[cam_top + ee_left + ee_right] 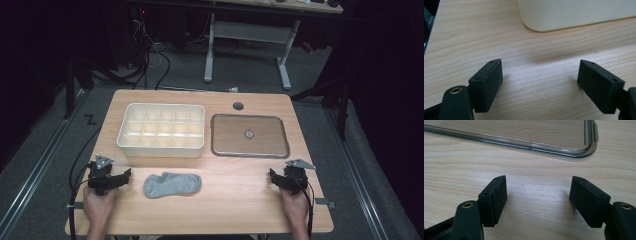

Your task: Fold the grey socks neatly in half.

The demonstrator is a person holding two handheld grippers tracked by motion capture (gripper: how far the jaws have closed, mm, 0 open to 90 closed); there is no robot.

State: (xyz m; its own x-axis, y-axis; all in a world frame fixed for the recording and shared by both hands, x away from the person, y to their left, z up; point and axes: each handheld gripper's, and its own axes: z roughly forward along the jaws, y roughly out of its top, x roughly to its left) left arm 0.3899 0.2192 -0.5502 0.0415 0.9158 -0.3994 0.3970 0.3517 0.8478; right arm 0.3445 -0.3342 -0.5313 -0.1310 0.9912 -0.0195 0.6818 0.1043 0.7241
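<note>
One wooden table (pixel 240 200) stands on grey carpet (pixel 45 150) in dark surroundings.

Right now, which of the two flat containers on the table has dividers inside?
The white organizer box at back left, gridded into compartments; the clear lid to its right is undivided.

Matt grey cloth sock (pixel 172 184), pale wood-grain table (pixel 235 205), smooth cream plastic organiser (pixel 162 130), glossy clear lid (pixel 250 136)

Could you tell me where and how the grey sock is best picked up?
Probably from above, pinching the sock across its narrower middle: it lies flat and limp, long side left to right. The open left gripper is nearest, just beside its left end.
</note>
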